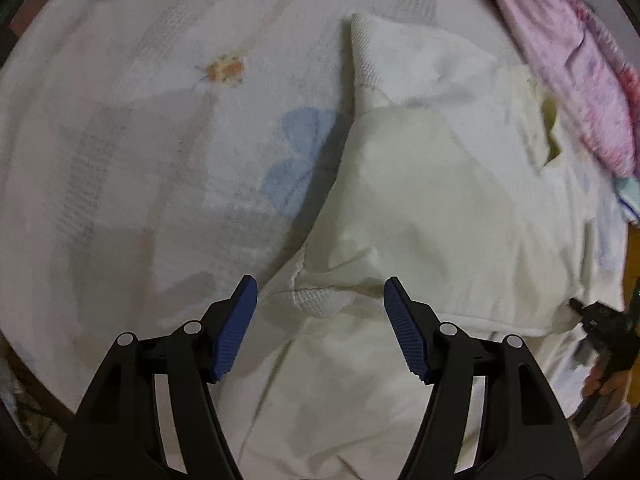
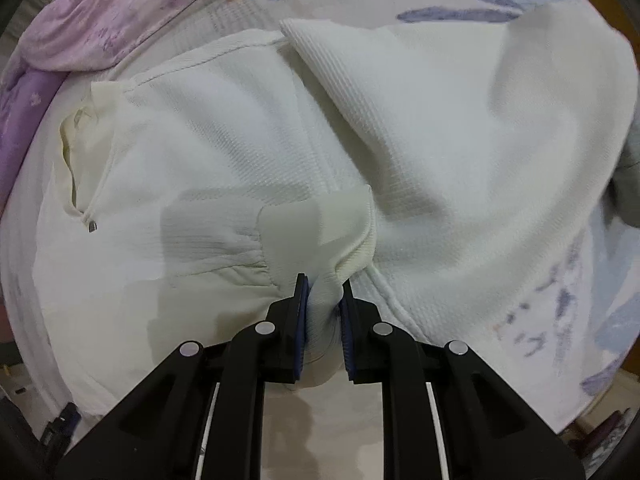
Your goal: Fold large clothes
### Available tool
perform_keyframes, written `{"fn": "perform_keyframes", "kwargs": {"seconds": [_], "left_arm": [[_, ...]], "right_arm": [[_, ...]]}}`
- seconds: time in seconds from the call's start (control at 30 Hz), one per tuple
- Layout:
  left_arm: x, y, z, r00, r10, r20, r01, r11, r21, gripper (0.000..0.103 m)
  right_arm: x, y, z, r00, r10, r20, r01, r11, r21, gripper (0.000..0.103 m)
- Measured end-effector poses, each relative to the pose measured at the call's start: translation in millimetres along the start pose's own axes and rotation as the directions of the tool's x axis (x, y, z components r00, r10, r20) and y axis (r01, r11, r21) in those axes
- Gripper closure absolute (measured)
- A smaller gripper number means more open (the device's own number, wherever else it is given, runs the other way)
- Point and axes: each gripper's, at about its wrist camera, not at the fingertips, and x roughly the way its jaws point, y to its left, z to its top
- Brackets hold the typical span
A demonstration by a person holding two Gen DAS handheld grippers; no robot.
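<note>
L tongs [image 1: 319, 289] open; R tongs [image 2: 324, 284] clamped shut.

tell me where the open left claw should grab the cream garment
Probably the ribbed hem corner lying right between the left claw's open jaws. It sits bunched above the floral bedsheet, so coming straight down onto it should pinch garment only.

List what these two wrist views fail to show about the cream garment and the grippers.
- Cream garment: its full outline; both views cut it off at the edges, and folds cover lower layers.
- Right gripper: how much cloth it pinches; the jaws hide it.
- Left gripper: whether it touches the cloth; depth is unclear in the left view.
- Pink fabric: blurred and cut off at the left view's corner.
</note>
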Motion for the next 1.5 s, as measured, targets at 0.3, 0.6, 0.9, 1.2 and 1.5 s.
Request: {"fn": "perform_keyframes", "kwargs": {"seconds": [0.3, 0.6, 0.9, 1.2, 1.5], "left_arm": [[42.1, 13.6, 12.7, 0.994, -0.067, -0.084, 0.064, 0.997, -0.033, 0.093], [22.4, 23.3, 29.4, 0.999, 0.038, 0.006, -0.038, 0.998, -0.045, 0.100], [-1.1, -19.5, 69.2, 0.998, 0.060, 0.007, -0.060, 0.988, 0.142, 0.036], [68.2, -40.5, 152.2, 0.995, 0.083, 0.060, -0.085, 0.996, 0.025, 0.093], [61.6, -40.7, 158.4, 0.954, 0.226, 0.195, -0.242, 0.968, 0.061, 0.099]], "right_arm": [[7.5, 23.7, 1.6, 0.998, -0.052, -0.027, 0.052, 0.999, -0.013, 0.089], [-3.5, 80.7, 5.9, 1.000, 0.008, 0.010, -0.007, 0.991, -0.131, 0.089], [0.0, 75.0, 7.8, 0.998, -0.039, -0.055, 0.032, 0.993, -0.113, 0.071], [34.7, 93.1, 36.5, 0.999, -0.026, -0.046, 0.022, 0.995, -0.097, 0.097], [24.5, 102.3, 55.4, 0.999, -0.021, 0.034, 0.025, 0.992, -0.124, 0.099]]}}
